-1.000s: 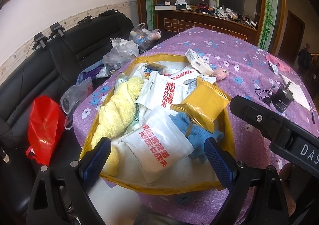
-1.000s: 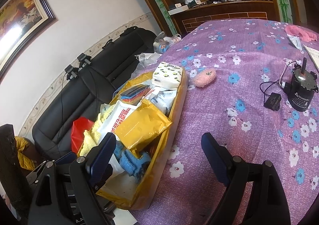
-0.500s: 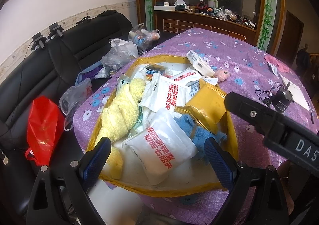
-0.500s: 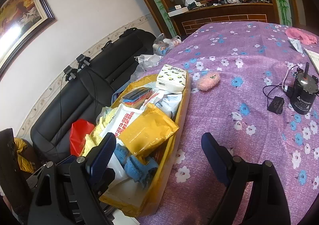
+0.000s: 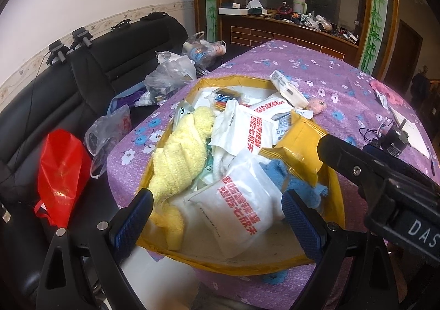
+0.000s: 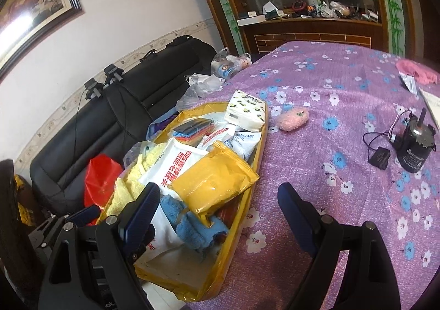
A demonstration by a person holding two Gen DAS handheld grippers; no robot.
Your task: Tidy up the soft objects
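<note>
A yellow-rimmed bag (image 5: 337, 200) lies open on the purple flowered table (image 6: 316, 106), stuffed with a yellow towel (image 5: 178, 156), white packets with red print (image 5: 242, 200), a yellow pouch (image 6: 214, 180), a blue cloth (image 6: 189, 224) and a tissue pack (image 6: 246, 109). A small pink plush (image 6: 293, 119) lies on the table just beyond the bag. My left gripper (image 5: 217, 216) hangs open above the bag's near end. My right gripper (image 6: 217, 208) is open over the bag's right rim, empty. The right gripper's body crosses the left wrist view at the right.
A black motor with a cable (image 6: 415, 150) stands on the table at the right, with papers and a pink cloth (image 6: 418, 71) further back. A black sofa (image 5: 55, 95) on the left holds a red bag (image 5: 62, 169) and plastic bags (image 5: 170, 73). A cluttered wooden counter (image 6: 316, 24) stands behind.
Both views have pulled back and up slightly from the bag. The right gripper's body has slid a little further left in the left wrist view. Nothing in the bag has moved.
</note>
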